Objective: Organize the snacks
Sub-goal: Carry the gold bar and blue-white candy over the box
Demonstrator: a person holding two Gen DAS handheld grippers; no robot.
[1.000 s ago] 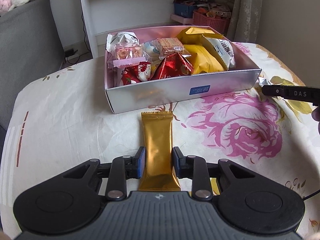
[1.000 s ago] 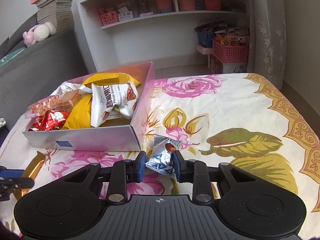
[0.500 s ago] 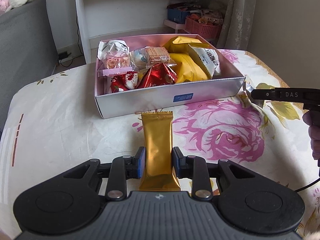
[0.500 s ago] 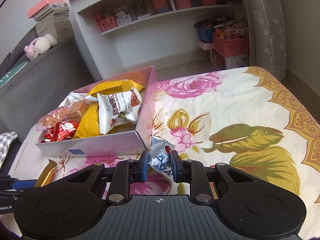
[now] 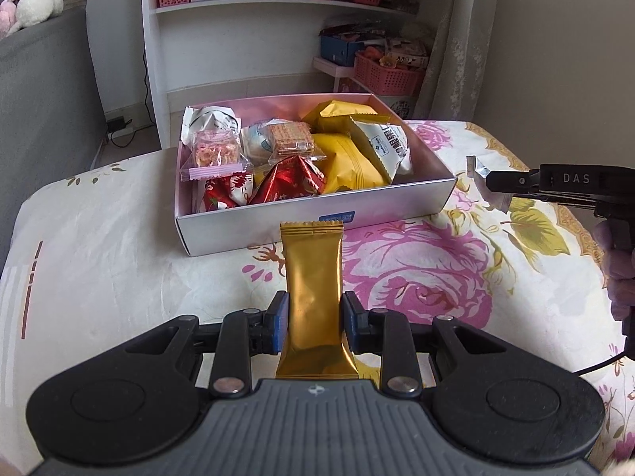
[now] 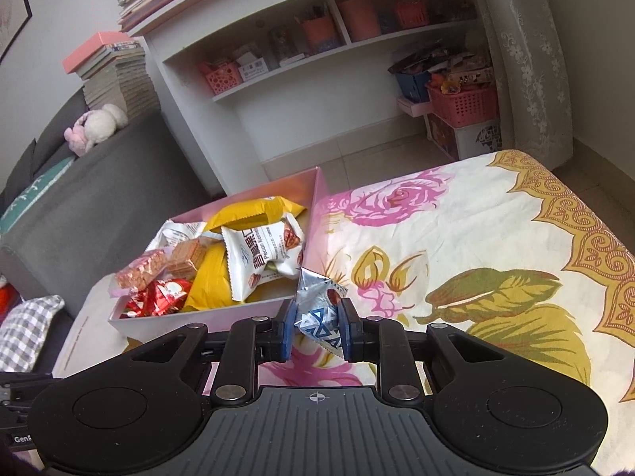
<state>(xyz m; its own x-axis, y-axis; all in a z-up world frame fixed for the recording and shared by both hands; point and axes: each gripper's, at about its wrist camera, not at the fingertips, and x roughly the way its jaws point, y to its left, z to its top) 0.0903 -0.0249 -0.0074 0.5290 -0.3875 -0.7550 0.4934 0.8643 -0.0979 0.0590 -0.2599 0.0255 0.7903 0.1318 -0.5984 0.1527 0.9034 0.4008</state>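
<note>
Here, the left gripper (image 5: 313,319) pinches a gold packet (image 5: 313,301) short of the snack box (image 5: 317,214); the right gripper (image 6: 316,327) clamps a silver packet (image 6: 319,309), its lower end hidden behind the fingers.

Both held packets have come up off the floral tablecloth (image 5: 119,238) over the last second. The left gripper (image 5: 313,317), jaws clamped on the gold packet (image 5: 313,289), has risen; the packet's far end, formerly lying on the cloth short of the snack box (image 5: 301,222), now overlaps the box's near wall. The right gripper (image 6: 315,329) has lifted the silver packet (image 6: 317,309) clear of the cloth, now level with the box's near right corner.
</note>
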